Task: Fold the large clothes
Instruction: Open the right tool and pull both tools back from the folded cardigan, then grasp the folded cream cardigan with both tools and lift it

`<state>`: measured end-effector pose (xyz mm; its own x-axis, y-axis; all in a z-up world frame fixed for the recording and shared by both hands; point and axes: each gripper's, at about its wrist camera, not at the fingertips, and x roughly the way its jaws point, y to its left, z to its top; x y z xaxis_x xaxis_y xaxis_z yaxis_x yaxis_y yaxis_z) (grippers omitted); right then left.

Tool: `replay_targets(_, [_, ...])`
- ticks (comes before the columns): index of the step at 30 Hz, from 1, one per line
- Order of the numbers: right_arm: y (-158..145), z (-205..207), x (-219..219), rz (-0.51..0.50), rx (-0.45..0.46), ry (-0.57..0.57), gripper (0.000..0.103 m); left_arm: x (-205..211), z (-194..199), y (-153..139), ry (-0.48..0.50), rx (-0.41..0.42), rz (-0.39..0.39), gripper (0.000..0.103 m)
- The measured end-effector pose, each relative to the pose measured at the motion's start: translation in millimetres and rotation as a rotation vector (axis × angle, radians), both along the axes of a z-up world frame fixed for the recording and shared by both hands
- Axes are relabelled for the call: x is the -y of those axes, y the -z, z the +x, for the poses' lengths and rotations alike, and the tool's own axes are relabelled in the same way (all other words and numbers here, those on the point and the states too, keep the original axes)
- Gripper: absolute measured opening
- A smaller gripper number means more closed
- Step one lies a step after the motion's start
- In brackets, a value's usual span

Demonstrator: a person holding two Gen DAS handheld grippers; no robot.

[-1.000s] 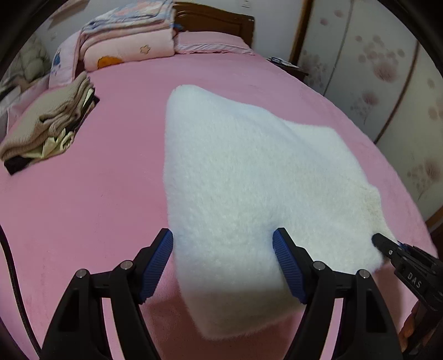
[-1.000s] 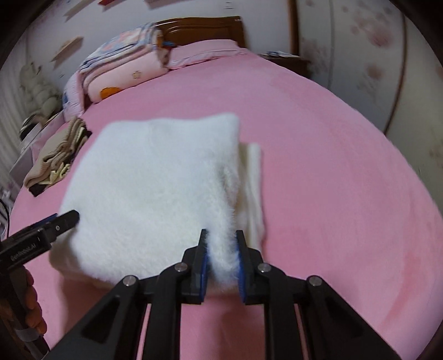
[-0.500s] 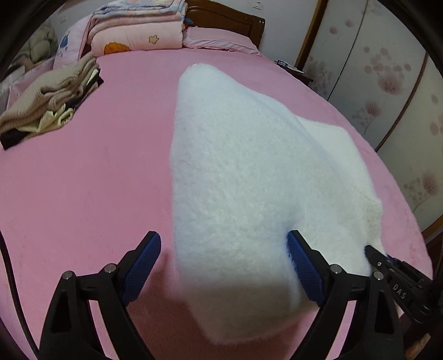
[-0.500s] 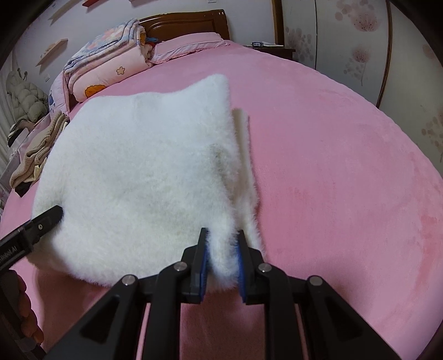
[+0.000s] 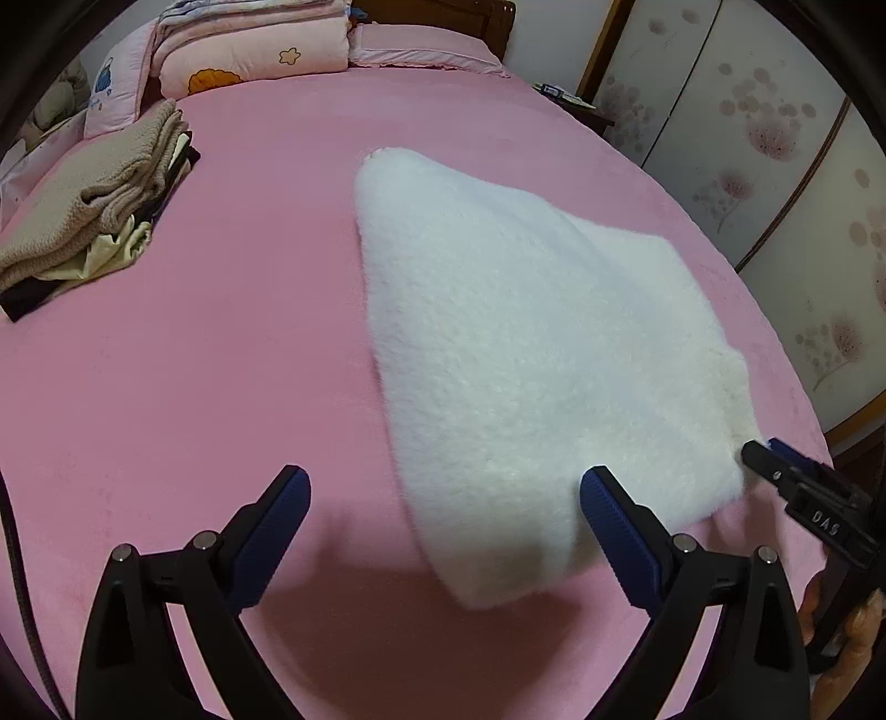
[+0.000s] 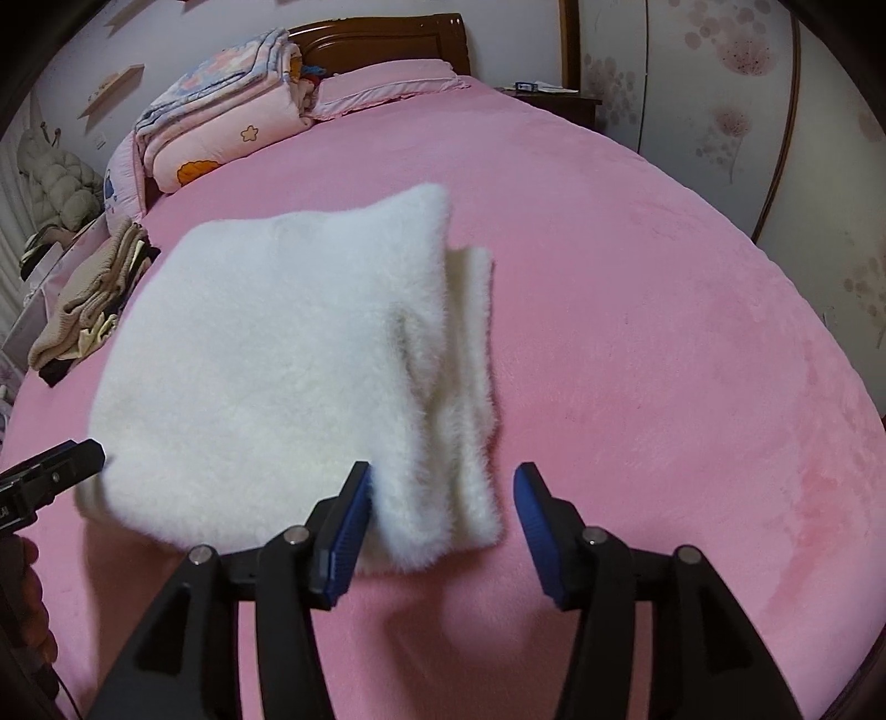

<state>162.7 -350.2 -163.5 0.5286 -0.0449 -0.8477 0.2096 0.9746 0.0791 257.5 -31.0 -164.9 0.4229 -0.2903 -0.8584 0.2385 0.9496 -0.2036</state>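
Note:
A fluffy white garment (image 5: 526,343), folded into a thick rectangle, lies on the pink bed (image 5: 221,360). It also shows in the right wrist view (image 6: 288,354). My left gripper (image 5: 443,487) is open wide and empty, its right finger (image 5: 614,526) against the garment's near corner. My right gripper (image 6: 443,493) is open, with the garment's near right corner lying loose between its jaws. The right gripper's tip shows at the garment's edge in the left wrist view (image 5: 775,459). The left gripper's tip shows in the right wrist view (image 6: 61,465).
A stack of folded beige and dark clothes (image 5: 94,205) lies at the bed's left side. Folded quilts and pillows (image 5: 249,50) sit at the wooden headboard (image 6: 382,39). A nightstand (image 6: 554,97) and floral wardrobe doors (image 5: 775,166) stand to the right.
My right gripper has opened and let go of the garment's corner. The garment has dropped flat onto the bed. My left gripper has drawn back a little, still open.

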Motion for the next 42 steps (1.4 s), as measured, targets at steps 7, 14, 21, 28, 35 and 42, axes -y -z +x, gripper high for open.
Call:
replay_targets(7, [-45, 5, 4, -0.021, 0.044, -0.05, 0.061, -23, 20, -22, 0.042, -0.131, -0.081, 0.1])
replay_targets(14, [-105, 26, -3, -0.061, 0.126, -0.09, 0.075, -28, 34, -75, 0.052, 0.028, -0.104, 0.103])
replay_targets(21, [-142, 49, -14, -0.084, 0.268, -0.192, 0.075, -4, 48, -101, 0.104, 0.093, -0.047, 0.103])
replay_targets(28, [-139, 73, -18, -0.086, 0.24, -0.222, 0.075, 11, 58, -101, 0.093, 0.132, 0.005, 0.103])
replay_targets(35, [-115, 93, -22, -0.067, 0.17, -0.251, 0.081, 18, 73, -76, 0.072, 0.092, 0.024, 0.103])
replay_targets(42, [-51, 114, -8, -0.03, 0.016, -0.251, 0.082, 5, 100, -9, -0.008, -0.086, -0.08, 0.103])
